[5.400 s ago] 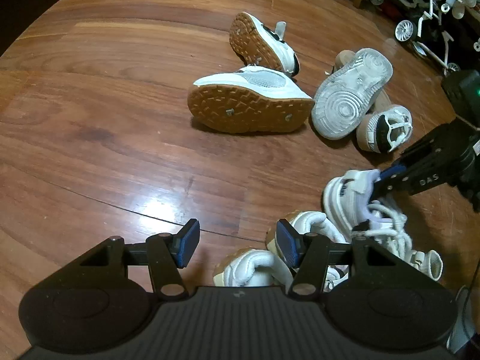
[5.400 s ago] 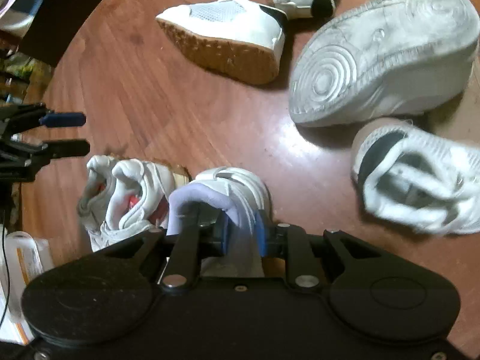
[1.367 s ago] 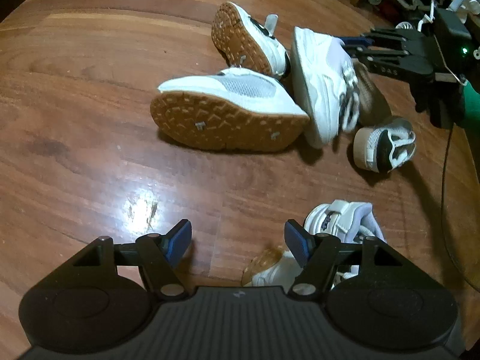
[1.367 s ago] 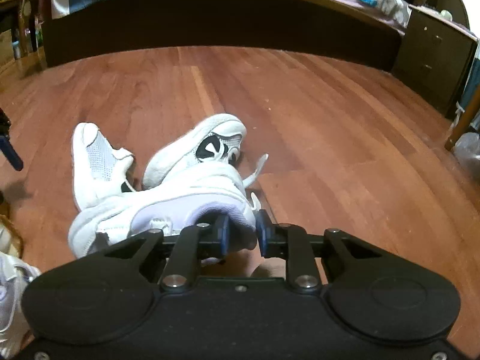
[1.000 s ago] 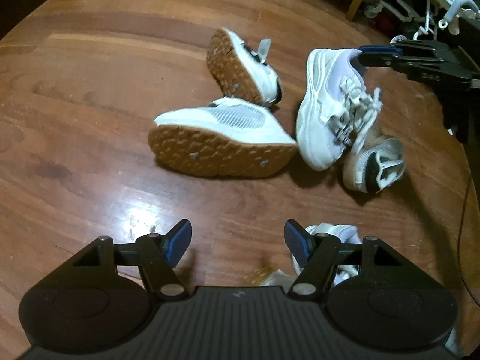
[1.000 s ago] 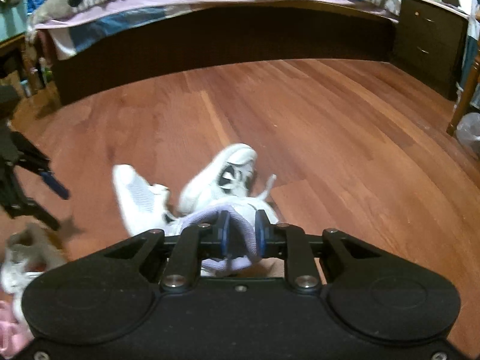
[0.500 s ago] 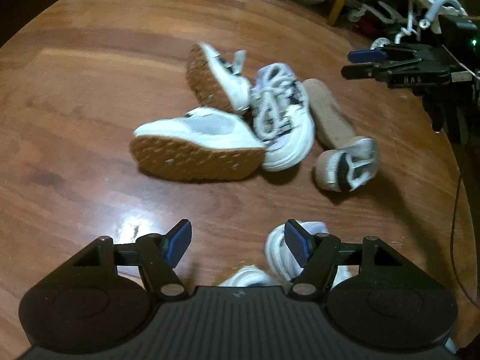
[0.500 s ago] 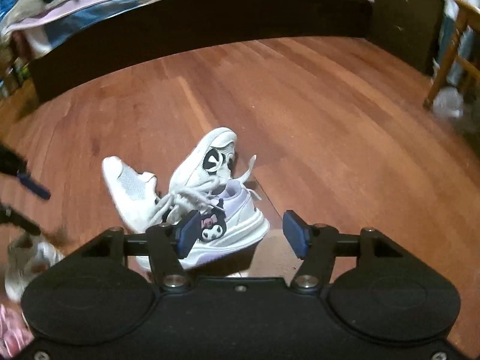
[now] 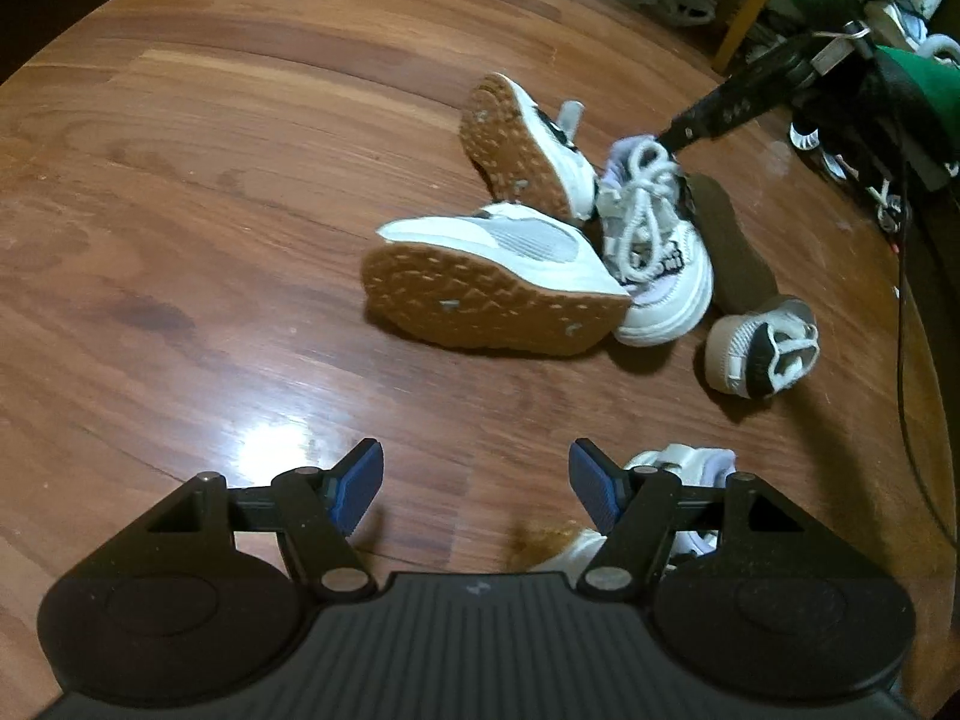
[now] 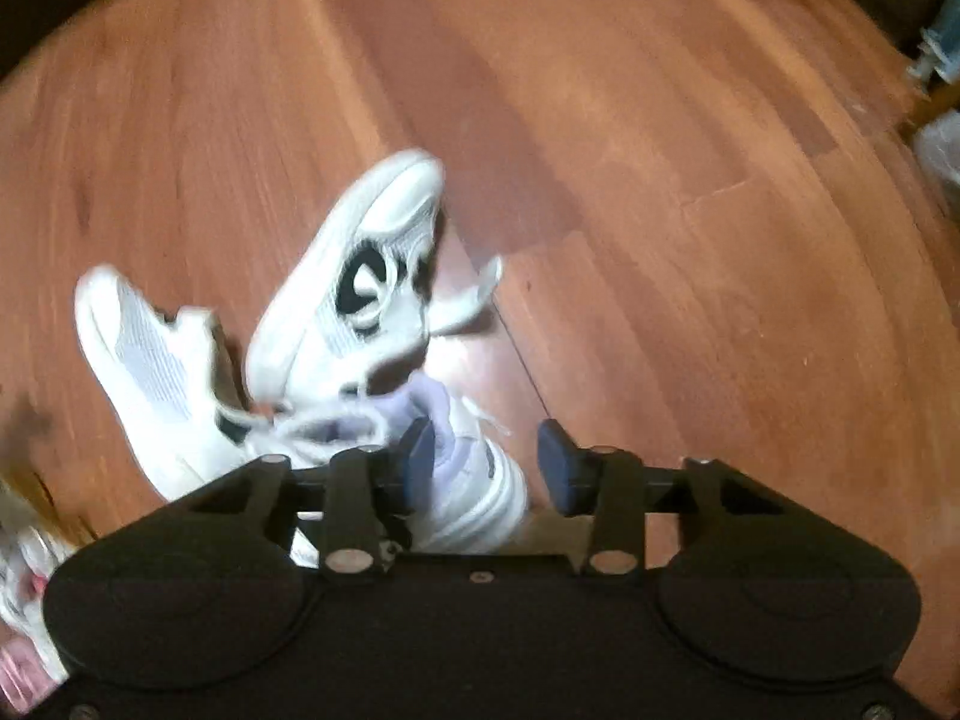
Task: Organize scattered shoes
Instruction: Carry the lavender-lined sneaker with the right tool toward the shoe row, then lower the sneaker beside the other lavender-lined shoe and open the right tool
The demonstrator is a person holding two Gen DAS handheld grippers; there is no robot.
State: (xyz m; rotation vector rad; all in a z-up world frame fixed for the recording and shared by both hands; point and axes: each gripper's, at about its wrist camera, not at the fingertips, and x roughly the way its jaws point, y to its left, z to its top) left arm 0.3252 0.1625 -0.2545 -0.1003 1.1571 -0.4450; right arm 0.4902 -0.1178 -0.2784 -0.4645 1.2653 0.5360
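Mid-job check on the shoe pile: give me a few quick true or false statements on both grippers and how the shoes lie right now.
1. The left gripper has its jaws open, holding nothing. True.
2. The right gripper is clamped on the lavender laced shoe. False: its jaws are open around the heel.
3. The mesh sneaker lies on its side, tan sole showing. True.
4. The lavender laced shoe lies apart from the others. False: it rests against the mesh sneaker.

left floor [image 9: 180, 192] free | shoe pile [image 9: 540, 252] blocks right
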